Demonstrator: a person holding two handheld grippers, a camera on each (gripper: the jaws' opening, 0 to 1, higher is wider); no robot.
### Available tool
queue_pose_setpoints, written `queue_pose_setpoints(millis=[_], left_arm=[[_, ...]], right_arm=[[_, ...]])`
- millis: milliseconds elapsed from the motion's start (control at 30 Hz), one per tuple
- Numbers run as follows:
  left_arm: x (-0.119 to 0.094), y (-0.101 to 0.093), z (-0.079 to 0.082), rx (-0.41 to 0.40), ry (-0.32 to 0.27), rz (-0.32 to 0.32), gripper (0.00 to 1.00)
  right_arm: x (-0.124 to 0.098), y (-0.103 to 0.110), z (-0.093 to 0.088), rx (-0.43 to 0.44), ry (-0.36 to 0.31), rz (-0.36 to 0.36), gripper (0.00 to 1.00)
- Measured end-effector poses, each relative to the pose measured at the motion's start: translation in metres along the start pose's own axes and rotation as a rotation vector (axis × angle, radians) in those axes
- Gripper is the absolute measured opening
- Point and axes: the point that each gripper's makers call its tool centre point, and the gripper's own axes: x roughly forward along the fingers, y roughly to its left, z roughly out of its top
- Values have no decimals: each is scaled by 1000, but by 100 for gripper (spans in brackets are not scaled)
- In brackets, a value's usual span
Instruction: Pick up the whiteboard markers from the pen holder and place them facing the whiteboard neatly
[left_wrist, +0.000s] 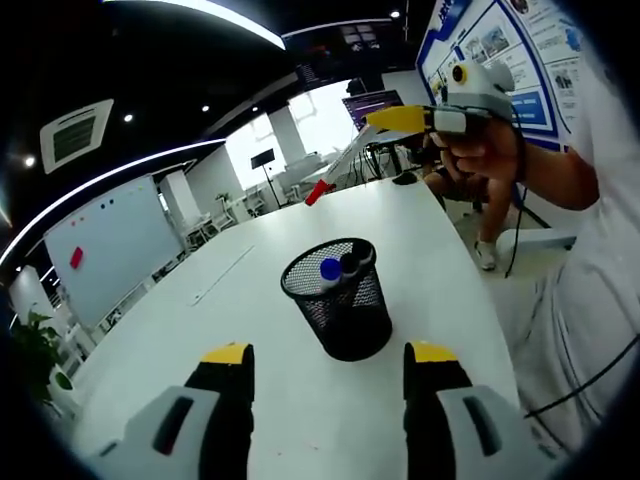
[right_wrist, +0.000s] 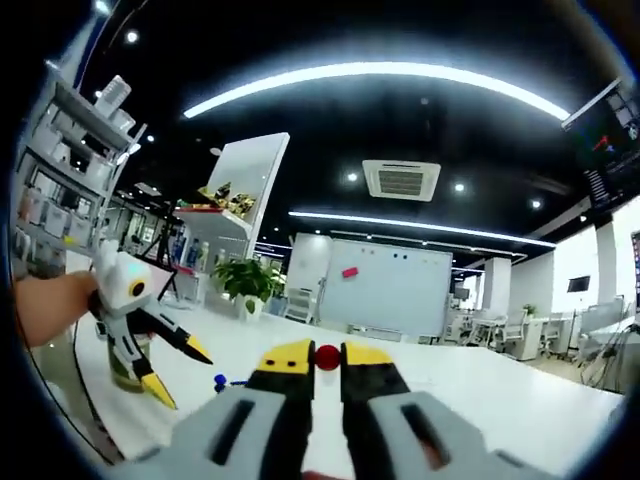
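Left claw (left_wrist: 327, 362) spread before black mesh pen holder (left_wrist: 338, 297); right claw (right_wrist: 327, 358) pinching red-capped marker (right_wrist: 327, 357).

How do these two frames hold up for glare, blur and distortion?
Left gripper view: fisheye bends the white table; windows behind blow out; mesh pen holder and its markers sharp. Right gripper view: ceiling light strip arcs and glares; whiteboard soft; red-capped marker in the right claw slightly blurred.
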Motion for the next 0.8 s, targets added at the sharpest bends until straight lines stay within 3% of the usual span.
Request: queue_pose_setpoints(millis=[233, 433, 800], left_arm=[[0, -1, 0, 0, 0, 0, 61], [-1, -1, 0, 0, 1, 2, 61], [0, 0, 0, 0, 1, 2, 61]], right_arm=[[-3, -8, -2, -31, 5, -52, 10], [-6, -21, -18, -31, 47, -119, 10], [-8, -34, -43, 5, 103, -145, 10]])
